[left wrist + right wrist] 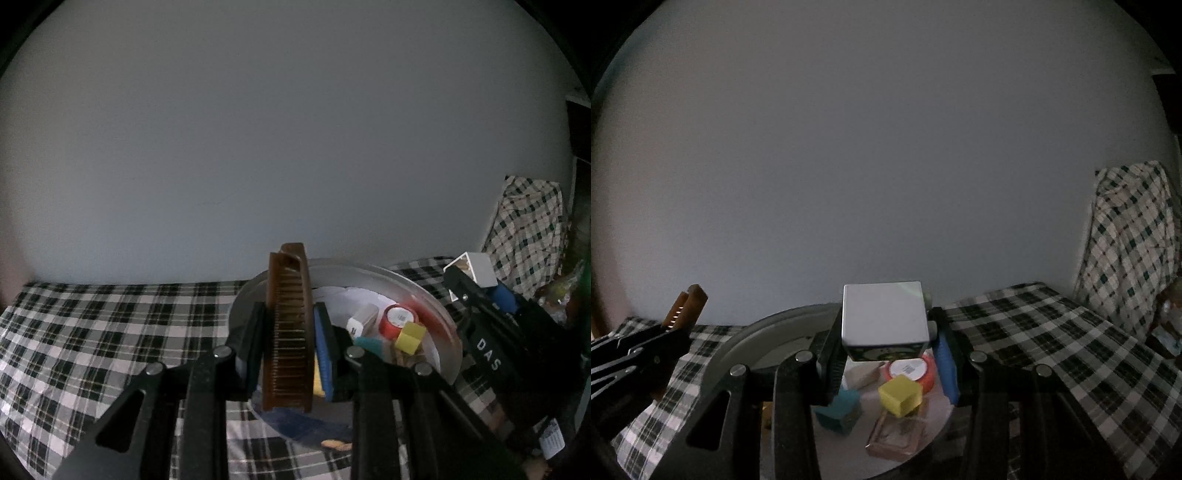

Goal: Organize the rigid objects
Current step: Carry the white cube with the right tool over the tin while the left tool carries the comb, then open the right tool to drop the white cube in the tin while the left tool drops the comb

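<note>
Blocking much of the round tray (436,295) behind them, the left tongs (288,332) clamp an upright brown comb (290,325); the right tongs (886,343) clamp a white box (884,317) above the tray's yellow cube (900,396).

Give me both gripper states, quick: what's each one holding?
Left gripper: closed on the brown comb.
Right gripper: closed on the white box.
</note>
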Available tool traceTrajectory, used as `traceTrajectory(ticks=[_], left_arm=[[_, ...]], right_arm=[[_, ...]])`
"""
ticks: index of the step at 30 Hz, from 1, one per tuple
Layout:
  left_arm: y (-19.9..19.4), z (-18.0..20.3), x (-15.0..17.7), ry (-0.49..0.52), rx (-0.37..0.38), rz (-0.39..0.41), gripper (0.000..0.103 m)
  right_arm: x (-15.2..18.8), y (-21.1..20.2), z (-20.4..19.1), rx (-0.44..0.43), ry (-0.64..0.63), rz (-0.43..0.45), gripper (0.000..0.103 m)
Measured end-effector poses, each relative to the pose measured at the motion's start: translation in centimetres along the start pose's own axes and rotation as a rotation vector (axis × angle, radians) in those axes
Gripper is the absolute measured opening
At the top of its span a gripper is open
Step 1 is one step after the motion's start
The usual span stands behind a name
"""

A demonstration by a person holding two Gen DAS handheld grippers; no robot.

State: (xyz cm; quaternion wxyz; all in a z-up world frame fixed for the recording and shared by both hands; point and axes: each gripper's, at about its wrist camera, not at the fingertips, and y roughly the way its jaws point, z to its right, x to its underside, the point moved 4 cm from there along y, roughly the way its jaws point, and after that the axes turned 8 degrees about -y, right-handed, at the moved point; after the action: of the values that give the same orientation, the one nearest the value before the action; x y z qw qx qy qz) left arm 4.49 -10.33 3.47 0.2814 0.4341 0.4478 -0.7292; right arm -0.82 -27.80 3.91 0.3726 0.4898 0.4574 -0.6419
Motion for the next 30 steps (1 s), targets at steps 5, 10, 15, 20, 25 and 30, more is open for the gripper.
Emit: traceTrajectory(ticks=[5, 10, 15, 20, 25, 30], left_arm=[[1.4, 1.3, -0.1, 0.008, 0.015, -0.017, 0.024], [2.9, 2.7, 0.1, 0.016, 0.024, -0.036, 0.024], [4.2, 3.4, 0.0, 0.018, 0.021, -0.05, 0.024], [5.3, 4.0, -0.4, 0.015, 0.021, -0.06, 0.024], [6.3, 4.4, -0.5, 0.013, 0.016, -0.083, 0.024], [7.4, 4.8, -0.4, 0.011, 0.007, -0.118, 0.024]], right_arm=[[-0.4, 1.2, 1.1, 0.037, 0.006, -0.004, 0.045], [-0.6, 2.6, 1.4, 0.074, -0.019, -0.014, 0.045], [-0.8, 4.2, 1.9, 0.1, -0.033, -0.029, 0.045], [-0.8, 5.5, 2.5, 0.099, -0.021, -0.053, 0.045], [-0.8, 6.5, 2.6, 0.083, -0.027, -0.079, 0.045], [-0.7, 7.0, 2.0, 0.063, -0.036, -0.105, 0.045]])
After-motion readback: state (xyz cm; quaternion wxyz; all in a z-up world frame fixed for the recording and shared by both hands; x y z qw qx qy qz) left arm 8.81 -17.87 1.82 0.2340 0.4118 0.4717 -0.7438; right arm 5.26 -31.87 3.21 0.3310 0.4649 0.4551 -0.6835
